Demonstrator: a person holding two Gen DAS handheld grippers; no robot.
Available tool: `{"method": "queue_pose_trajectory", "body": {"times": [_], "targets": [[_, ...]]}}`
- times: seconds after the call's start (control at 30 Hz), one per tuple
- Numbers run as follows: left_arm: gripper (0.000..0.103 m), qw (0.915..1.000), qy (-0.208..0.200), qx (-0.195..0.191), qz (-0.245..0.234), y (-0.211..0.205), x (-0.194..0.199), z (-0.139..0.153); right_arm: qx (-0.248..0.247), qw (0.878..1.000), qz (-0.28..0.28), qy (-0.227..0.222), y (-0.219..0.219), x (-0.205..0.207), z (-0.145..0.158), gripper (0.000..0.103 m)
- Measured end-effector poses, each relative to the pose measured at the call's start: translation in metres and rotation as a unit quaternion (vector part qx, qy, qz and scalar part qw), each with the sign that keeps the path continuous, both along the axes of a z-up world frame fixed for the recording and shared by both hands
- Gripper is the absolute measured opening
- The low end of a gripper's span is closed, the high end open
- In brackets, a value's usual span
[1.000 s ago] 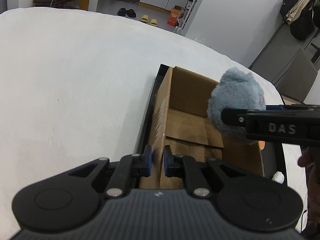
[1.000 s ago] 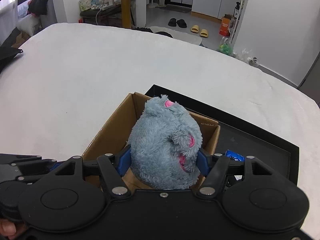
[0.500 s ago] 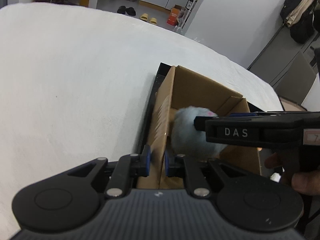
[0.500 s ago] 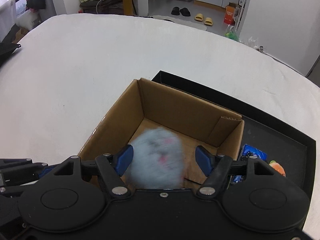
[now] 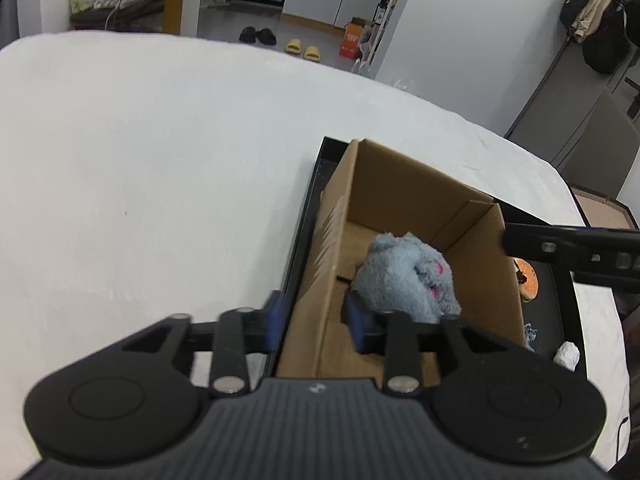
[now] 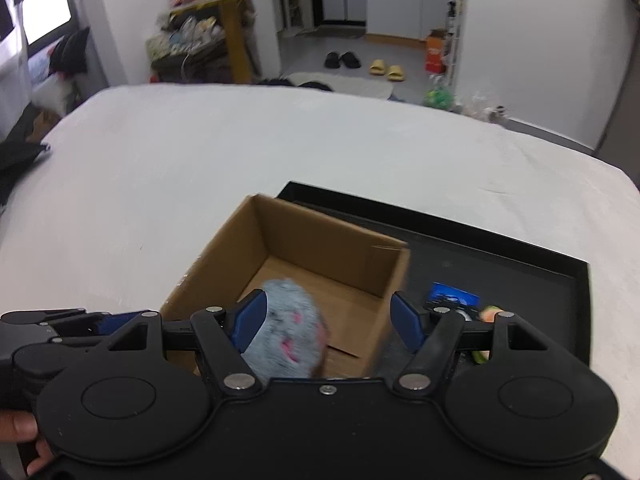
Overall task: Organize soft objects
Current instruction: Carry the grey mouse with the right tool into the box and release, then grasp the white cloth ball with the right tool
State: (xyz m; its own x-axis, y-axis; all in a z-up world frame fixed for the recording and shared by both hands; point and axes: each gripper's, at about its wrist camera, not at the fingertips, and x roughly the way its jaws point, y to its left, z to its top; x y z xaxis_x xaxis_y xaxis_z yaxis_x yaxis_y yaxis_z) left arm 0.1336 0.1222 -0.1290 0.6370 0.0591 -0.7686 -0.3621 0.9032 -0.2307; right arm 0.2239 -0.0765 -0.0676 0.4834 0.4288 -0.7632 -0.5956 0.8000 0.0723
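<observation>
Plush toy [image 5: 404,276]: grey, pink marks, lying loose on the floor of the cardboard box [image 5: 424,184], near its front end
Cardboard box: open-topped, sitting in the black tray [image 6: 496,256] on the white counter [image 5: 160,160]
Left claw [image 5: 316,320]: has just been opening; pads straddle the box's left wall, not pressing it
Right claw [image 6: 328,316]: spread wide above the box, gripping nothing
Other items: orange toy [image 5: 528,282] in the tray, right of the box
</observation>
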Motion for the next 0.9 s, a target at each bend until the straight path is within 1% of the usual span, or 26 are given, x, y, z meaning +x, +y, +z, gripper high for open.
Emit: {"method": "queue_pose_trajectory", "body": {"times": [0.1, 0.2, 0.33, 0.47, 0.53, 0.63, 0.73, 0.8, 0.9], "targets": [[0.057, 0.9998, -0.009, 0.017, -0.004, -0.005, -0.002, 0.006, 0.004, 1.0, -0.024, -0.004, -0.021, 0.001, 0.002, 0.068], [0.064, 0.9993, -0.011, 0.033, -0.015, -0.011, -0.003, 0.01, 0.0, 0.998, -0.058, -0.002, -0.044, 0.002, -0.003, 0.068], [0.068, 0.9982, -0.004, 0.054, -0.026, -0.021, -0.001, 0.013, -0.013, 0.994, -0.105, 0.003, -0.066, 0.0, -0.018, 0.069], [0.072, 0.9968, 0.006, 0.074, -0.032, -0.03, -0.001, 0.014, -0.031, 0.989, -0.146, 0.001, -0.079, -0.004, -0.038, 0.077], [0.074, 0.9964, 0.009, 0.079, -0.029, -0.033, 0.0, 0.015, -0.033, 0.986, -0.166, 0.001, -0.086, -0.007, -0.047, 0.078], [0.076, 0.9963, 0.012, 0.082, -0.026, -0.034, 0.001, 0.016, -0.03, 0.98, -0.197, -0.002, -0.102, -0.011, -0.059, 0.078], [0.08, 0.9957, 0.016, 0.088, -0.024, -0.038, 0.002, 0.016, -0.031, 0.973, -0.23, -0.009, -0.115, -0.014, -0.068, 0.08], [0.083, 0.9953, 0.018, 0.092, -0.026, -0.041, 0.003, 0.017, -0.023, 0.967, -0.255, -0.007, -0.124, -0.016, -0.073, 0.08], [0.083, 0.9947, 0.026, 0.096, -0.023, -0.044, 0.007, 0.017, -0.016, 0.962, -0.273, -0.007, -0.132, -0.022, -0.081, 0.08]]}}
